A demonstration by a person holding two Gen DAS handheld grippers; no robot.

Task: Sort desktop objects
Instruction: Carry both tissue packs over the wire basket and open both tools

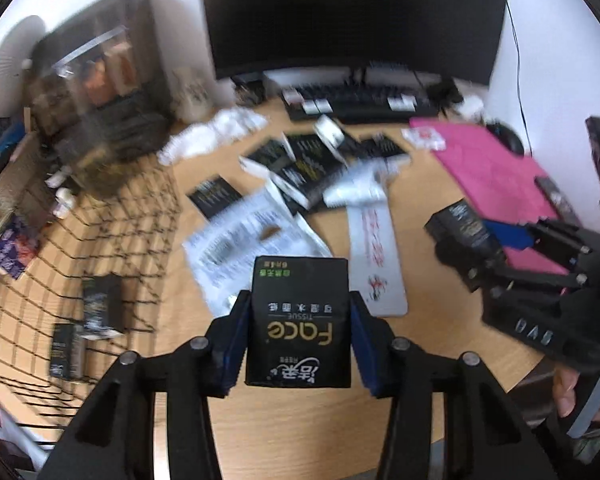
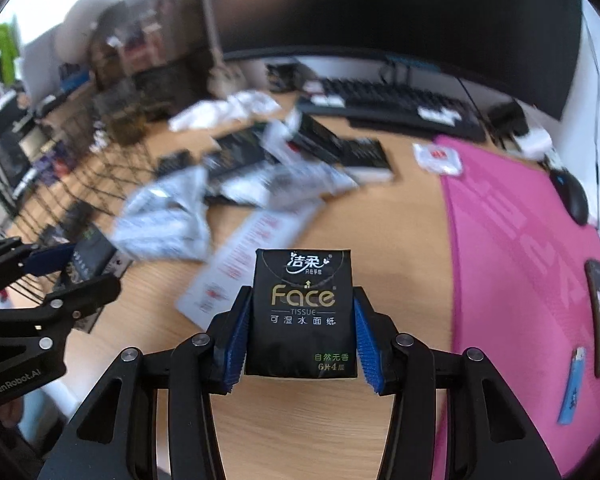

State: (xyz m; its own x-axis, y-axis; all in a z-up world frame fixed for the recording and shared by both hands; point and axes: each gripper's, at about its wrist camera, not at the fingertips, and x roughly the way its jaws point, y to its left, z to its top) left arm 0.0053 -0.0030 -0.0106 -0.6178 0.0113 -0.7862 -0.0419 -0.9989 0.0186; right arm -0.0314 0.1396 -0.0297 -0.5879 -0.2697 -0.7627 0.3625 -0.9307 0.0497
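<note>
My left gripper point(image 1: 299, 334) is clamped on a black Face tissue pack point(image 1: 299, 320), held above the near edge of the worktop point(image 1: 432, 236). My right gripper point(image 2: 300, 334) grips a second tissue pack point(image 2: 302, 312) the same way, left of the pink mat point(image 2: 512, 248). More black packs point(image 1: 300, 164) lie scattered mid-worktop before the keyboard point(image 1: 364, 100), with the wire basket point(image 1: 88, 248) at left.

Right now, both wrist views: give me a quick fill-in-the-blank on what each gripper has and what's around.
1. The left gripper is shut on a black ____ pack.
2. In the left wrist view, that pack's print reads ____ down.
3. The mat on the desk is ____.
4. The mouse lies on the mat's far ____ corner.

Missing: tissue; upside; pink; right
</note>
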